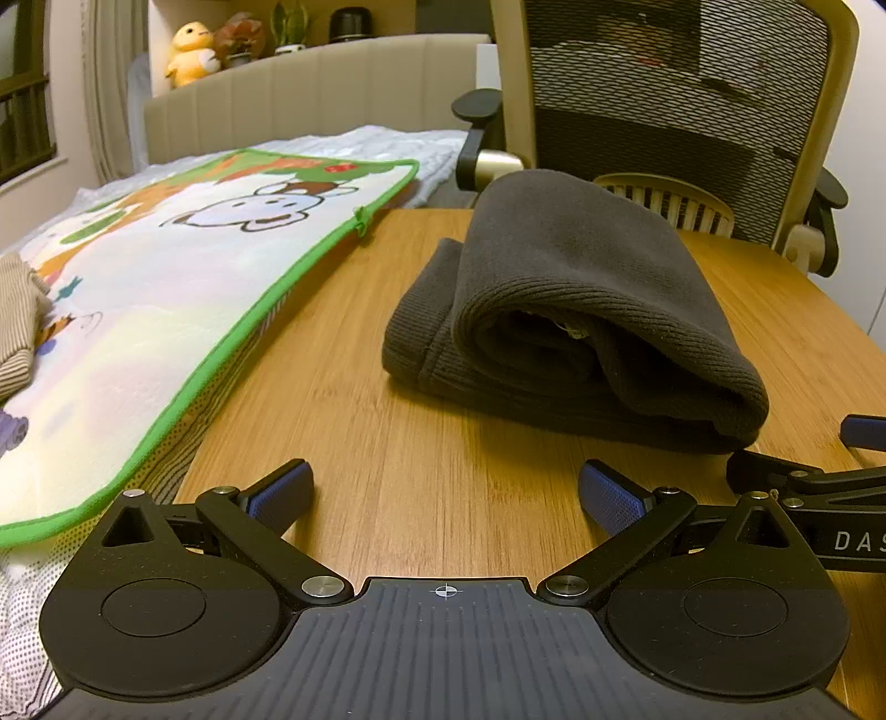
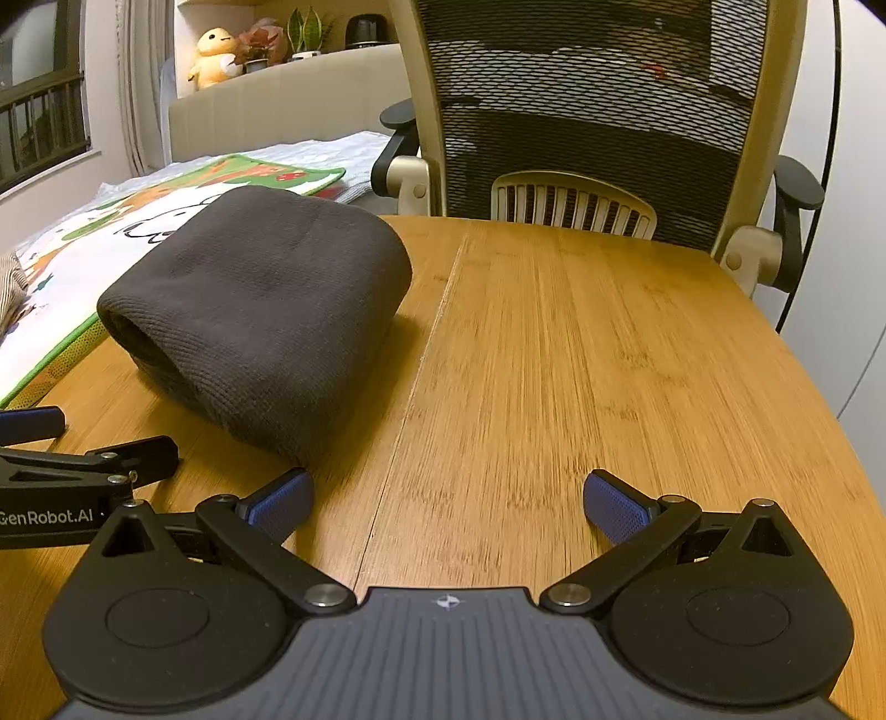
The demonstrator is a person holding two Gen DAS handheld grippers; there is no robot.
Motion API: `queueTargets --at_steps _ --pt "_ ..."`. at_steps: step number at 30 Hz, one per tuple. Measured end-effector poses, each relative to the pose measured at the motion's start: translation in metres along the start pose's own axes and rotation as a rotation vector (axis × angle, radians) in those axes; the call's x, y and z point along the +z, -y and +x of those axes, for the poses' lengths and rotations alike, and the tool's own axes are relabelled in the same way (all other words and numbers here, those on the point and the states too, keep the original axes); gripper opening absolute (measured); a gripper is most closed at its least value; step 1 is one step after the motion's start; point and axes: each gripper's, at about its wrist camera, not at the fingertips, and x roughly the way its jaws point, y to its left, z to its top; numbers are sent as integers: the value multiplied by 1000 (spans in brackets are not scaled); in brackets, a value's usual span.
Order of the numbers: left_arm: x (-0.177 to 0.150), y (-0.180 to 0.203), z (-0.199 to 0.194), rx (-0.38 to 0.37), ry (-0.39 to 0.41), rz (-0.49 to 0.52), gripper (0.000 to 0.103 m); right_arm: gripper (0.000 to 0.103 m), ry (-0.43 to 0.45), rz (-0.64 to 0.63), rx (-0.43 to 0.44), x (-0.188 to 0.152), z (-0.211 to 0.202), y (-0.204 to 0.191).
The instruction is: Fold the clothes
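The dark garment [image 1: 576, 315] lies folded in a loose bundle on the desk [image 2: 581, 354], beside the mat [image 1: 166, 299]. Both the left hand-held gripper [image 1: 446, 495] and the right hand-held gripper [image 2: 448, 498] hover spread and empty — best to press the bulging top layer flat and square its edges.

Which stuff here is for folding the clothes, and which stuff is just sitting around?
For the job:
dark grey garment, folded on the wooden table
left tool, open and empty
right tool, open and empty
striped garment, waiting on the cartoon mat

Just sitting around:
mesh chair
yellow plush toy
potted plant
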Motion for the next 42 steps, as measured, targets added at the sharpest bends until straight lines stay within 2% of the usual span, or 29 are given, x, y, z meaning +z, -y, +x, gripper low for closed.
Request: queueTargets --at_steps 27,42 --pt "0 2 0 3 0 -2 103 103 0 51 -62 14 16 3" --pt "0 2 -1 5 0 -3 103 103 0 56 -67 17 18 2"
